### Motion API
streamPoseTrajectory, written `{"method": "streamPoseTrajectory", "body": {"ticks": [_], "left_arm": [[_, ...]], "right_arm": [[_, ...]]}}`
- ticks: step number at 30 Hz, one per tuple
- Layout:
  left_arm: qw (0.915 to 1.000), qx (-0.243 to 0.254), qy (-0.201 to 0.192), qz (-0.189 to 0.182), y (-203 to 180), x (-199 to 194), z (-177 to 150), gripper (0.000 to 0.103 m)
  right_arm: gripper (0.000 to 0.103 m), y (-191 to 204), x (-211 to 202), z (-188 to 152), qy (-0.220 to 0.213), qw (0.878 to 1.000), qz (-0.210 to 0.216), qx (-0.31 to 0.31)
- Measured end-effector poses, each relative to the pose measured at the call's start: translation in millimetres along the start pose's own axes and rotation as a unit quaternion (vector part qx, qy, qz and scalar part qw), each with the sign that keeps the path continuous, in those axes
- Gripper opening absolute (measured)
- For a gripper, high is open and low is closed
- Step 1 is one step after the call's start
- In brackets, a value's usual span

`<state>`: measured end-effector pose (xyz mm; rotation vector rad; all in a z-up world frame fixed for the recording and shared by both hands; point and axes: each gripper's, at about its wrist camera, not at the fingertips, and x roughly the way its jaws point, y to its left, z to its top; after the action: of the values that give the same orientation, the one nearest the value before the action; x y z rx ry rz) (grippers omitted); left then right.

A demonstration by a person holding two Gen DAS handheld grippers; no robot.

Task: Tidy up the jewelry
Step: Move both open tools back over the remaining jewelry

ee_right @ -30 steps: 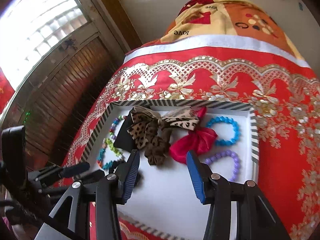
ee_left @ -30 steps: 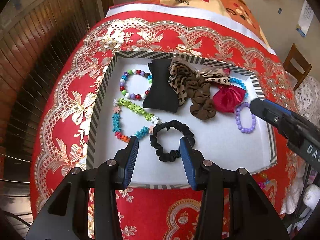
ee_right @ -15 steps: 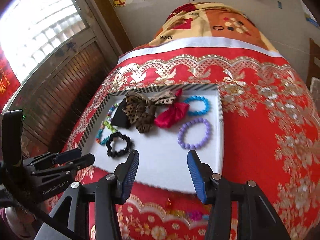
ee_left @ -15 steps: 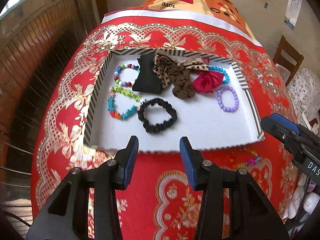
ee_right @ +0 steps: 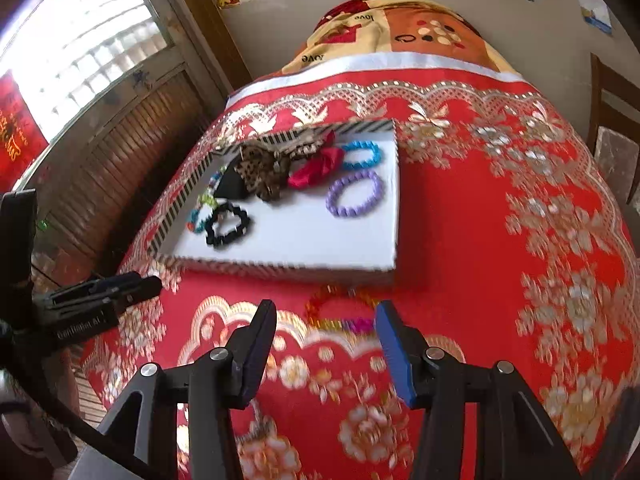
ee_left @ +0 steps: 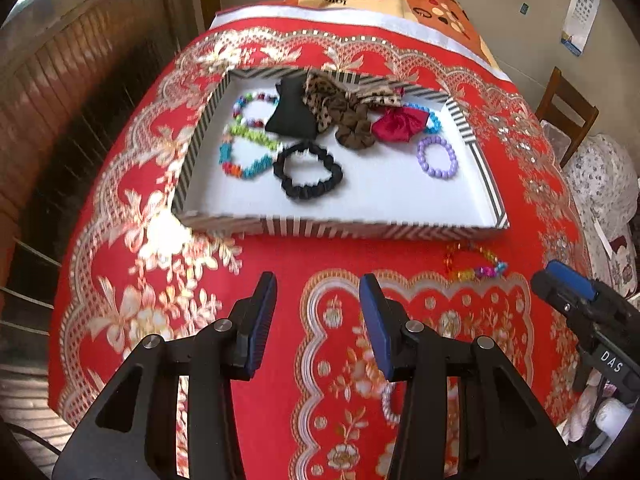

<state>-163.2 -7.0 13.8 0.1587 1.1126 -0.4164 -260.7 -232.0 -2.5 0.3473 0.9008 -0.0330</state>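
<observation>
A white tray with a striped rim [ee_left: 360, 229] [ee_right: 288, 268] lies on the red tablecloth. It holds a black scrunchie [ee_left: 307, 175] [ee_right: 227, 225], a purple bead bracelet [ee_left: 437, 157] [ee_right: 353, 193], a red bow [ee_left: 398, 125], leopard bows, a black pouch and coloured bead bracelets. A multicoloured bead bracelet [ee_left: 476, 266] [ee_right: 340, 312] lies on the cloth just outside the tray's near edge. A pale bead bracelet [ee_left: 388, 402] shows behind my left gripper's right finger. My left gripper [ee_left: 318, 322] is open and empty. My right gripper [ee_right: 326, 350] is open and empty, close behind the multicoloured bracelet.
The red and gold cloth [ee_left: 400, 360] covers a table that drops off on all sides. A wooden chair [ee_left: 568, 112] stands at the right. A slatted wooden wall and window [ee_right: 100, 80] are at the left. A patterned blanket [ee_right: 400, 32] lies beyond the cloth.
Both grippers have pulled back from over the tray toward the table's near side. The black scrunchie stays in the tray. The multicoloured bracelet outside the tray has come into view.
</observation>
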Motion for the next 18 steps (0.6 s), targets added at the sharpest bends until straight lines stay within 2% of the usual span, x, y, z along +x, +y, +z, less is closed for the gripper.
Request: {"method": "streamPoseTrajectory", "body": {"ticks": [10,18], "left_arm": [[0.9973,-0.003,0.059,-0.044,2,17,-37,0.043],[0.9914,0.037,0.103,-0.071,-19,32,-64,0.048]], "right_arm": [[0.05,-15,9,-40,0.041,0.999,-0.002,0.001],[0.05,-21,28,-29,0.044,0.999,-0.016,-0.009]]}}
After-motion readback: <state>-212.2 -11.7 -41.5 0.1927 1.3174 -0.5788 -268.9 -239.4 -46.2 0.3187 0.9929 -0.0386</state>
